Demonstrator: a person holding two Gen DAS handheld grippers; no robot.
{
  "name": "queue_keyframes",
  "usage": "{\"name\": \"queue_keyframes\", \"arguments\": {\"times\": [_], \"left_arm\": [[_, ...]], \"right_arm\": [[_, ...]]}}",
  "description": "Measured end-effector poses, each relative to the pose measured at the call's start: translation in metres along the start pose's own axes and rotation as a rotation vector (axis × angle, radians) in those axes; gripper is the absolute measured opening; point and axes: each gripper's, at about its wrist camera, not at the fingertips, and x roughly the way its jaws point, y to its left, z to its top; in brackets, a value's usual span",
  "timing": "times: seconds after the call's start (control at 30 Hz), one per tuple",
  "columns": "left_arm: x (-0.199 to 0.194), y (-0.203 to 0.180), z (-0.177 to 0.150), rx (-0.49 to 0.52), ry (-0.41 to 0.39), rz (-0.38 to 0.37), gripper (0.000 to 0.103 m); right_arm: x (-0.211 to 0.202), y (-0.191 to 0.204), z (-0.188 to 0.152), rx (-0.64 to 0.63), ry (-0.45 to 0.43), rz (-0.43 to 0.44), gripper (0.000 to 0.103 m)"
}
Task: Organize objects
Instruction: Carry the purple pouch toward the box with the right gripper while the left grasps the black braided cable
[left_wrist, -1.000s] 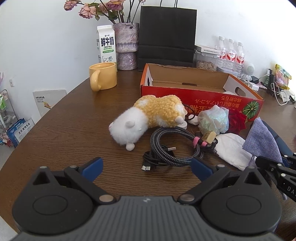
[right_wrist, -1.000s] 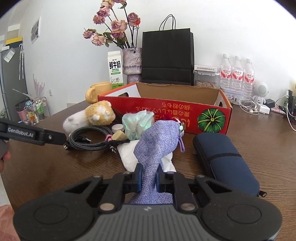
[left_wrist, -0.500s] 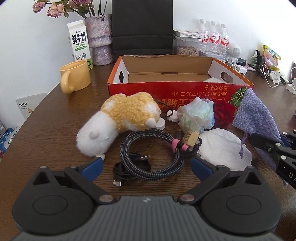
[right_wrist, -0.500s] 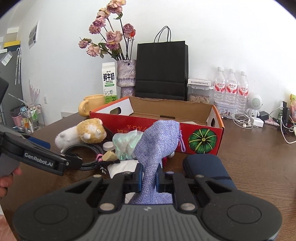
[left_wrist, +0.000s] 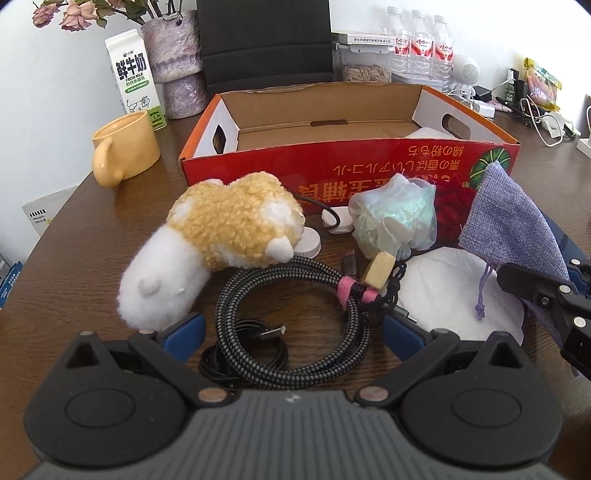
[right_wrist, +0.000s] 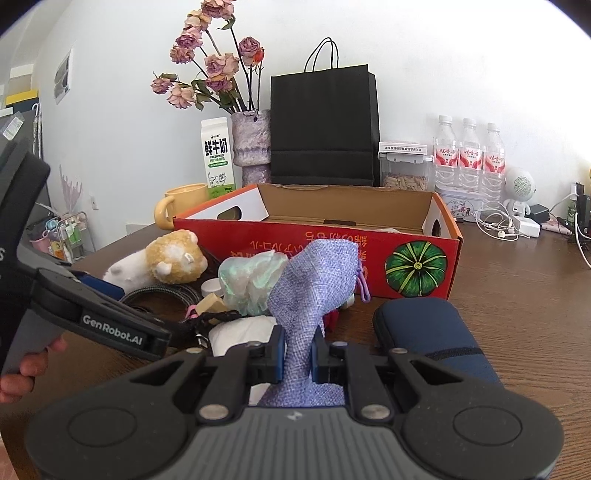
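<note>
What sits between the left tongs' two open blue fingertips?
In the left wrist view, the left tongs straddle the coiled braided cable, with a thin black cable inside the coil; the plush toy lies just beyond.

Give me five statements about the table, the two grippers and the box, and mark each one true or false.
1. The right gripper is shut on the purple pouch. True.
2. The left gripper is shut on the plush toy. False: its jaws stand wide open on either side of the coiled cable.
3. The plush toy lies inside the red box. False: it lies on the table in front of it.
4. The yellow mug stands left of the box. True.
5. The milk carton lies on its side. False: it stands upright.
</note>
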Motion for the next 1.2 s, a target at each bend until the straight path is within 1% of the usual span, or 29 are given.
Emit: {"name": "queue_keyframes", "arguments": {"times": [0.23,0.27,0.33,0.53,0.77,0.97,1.2], "left_arm": [[0.007,-0.002,0.001,0.002,-0.008,-0.014,0.103],[0.008,-0.002,0.0,0.001,-0.008,-0.021,0.1],[0.008,-0.002,-0.002,-0.003,-0.021,-0.007,0.093],[0.001,0.003,-0.007,-0.025,-0.043,-0.023,0.091],[-0.017,0.009,-0.016,-0.055,-0.081,-0.008,0.091],[-0.036,0.013,-0.021,-0.075,-0.109,-0.009,0.091],[-0.062,0.015,-0.022,-0.087,-0.172,-0.006,0.091]], "right_arm": [[0.002,-0.002,0.0,0.017,0.008,0.01,0.012],[0.002,-0.002,0.001,0.016,0.01,0.011,0.012],[0.002,-0.001,0.001,0.013,0.014,0.013,0.012],[0.003,-0.001,0.001,0.014,0.021,0.01,0.012],[0.003,0.001,0.002,0.013,0.025,0.001,0.012],[0.001,0.005,0.001,-0.005,0.018,-0.02,0.012],[-0.01,0.012,0.001,-0.014,-0.003,-0.024,0.013]]}}
